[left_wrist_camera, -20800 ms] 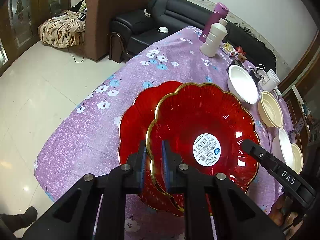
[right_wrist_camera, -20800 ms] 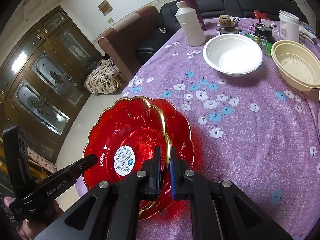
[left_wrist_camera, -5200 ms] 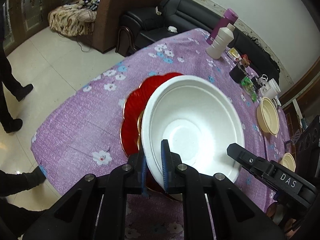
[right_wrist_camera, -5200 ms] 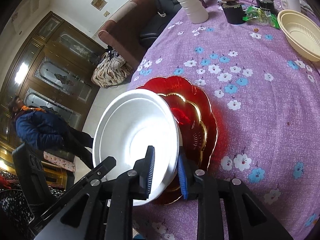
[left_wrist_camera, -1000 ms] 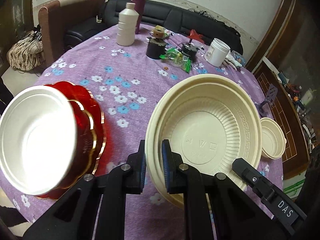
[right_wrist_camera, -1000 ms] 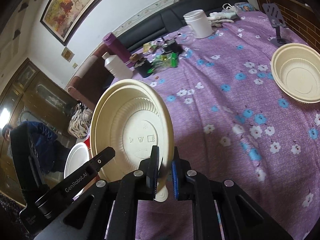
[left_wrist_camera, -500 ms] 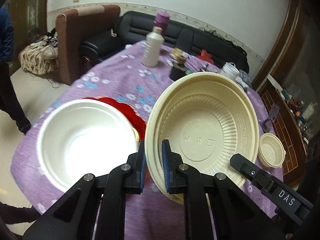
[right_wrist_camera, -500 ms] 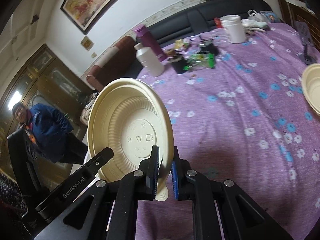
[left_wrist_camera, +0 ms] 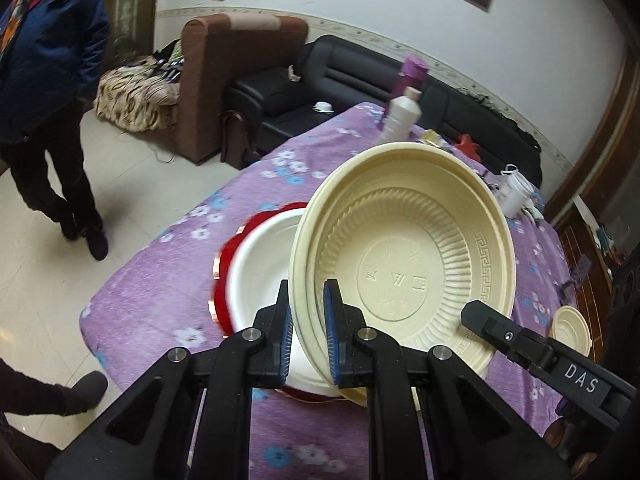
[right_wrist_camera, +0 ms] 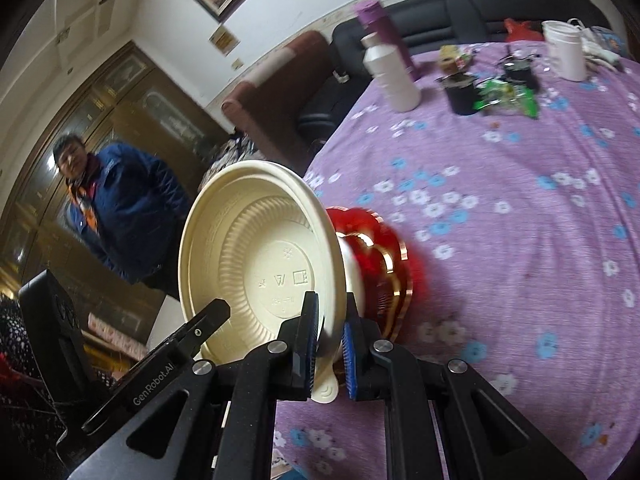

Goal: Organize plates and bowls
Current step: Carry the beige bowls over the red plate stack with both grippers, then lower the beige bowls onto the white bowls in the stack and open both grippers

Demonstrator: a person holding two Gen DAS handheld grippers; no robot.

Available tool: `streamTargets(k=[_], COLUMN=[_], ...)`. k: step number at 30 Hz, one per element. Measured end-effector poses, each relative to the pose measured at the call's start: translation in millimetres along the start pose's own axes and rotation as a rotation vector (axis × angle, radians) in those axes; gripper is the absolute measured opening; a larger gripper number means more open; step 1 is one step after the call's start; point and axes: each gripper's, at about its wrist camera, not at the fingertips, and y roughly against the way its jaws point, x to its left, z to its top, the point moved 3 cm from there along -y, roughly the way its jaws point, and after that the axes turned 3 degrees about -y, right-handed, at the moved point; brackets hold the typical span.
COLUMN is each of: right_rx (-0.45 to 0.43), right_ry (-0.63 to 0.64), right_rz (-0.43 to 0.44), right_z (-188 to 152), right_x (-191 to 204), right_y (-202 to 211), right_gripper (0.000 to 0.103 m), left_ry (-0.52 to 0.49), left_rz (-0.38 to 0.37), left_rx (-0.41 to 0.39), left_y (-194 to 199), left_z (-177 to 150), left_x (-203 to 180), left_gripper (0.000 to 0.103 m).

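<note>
A large cream plastic bowl (left_wrist_camera: 404, 264) is held tilted on edge above a desk covered in a purple floral tablecloth (right_wrist_camera: 520, 208), gripped at opposite sides of its rim: the left claw (left_wrist_camera: 306, 320) is clenched on the near rim in the left wrist view, and the right claw (right_wrist_camera: 330, 336) is clenched on the rim beside the bowl's small tab in the right wrist view. Directly behind the raised bowl, a white bowl (left_wrist_camera: 260, 264) sits nested in stacked red gold-edged plates (right_wrist_camera: 384, 252) near the desk's edge. A smaller cream bowl (left_wrist_camera: 570, 326) rests well apart at the far right of the desk. Farther back stand a white bottle (right_wrist_camera: 394, 76), a purple flask (right_wrist_camera: 374, 16), a black cup (right_wrist_camera: 460, 94), green wrappers (right_wrist_camera: 508, 96) and a white tub (right_wrist_camera: 566, 54). A bystander in a blue jacket (right_wrist_camera: 116, 208) stands on the tiled floor beside the desk
</note>
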Motion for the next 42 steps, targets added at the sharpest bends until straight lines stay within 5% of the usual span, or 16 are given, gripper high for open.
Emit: streamTargets(k=[42], right_rx=[0.131], right_ry=[-0.026], right_rz=[-0.013], right_z=[4], right_x=[-5], right_y=[-54], right_gripper=[0.010], left_ry=[-0.001], left_rz=[0.042], left_rx=[0.074], left_y=[-26], left_z=[-7], left_x=[16], left_gripper=[0.013])
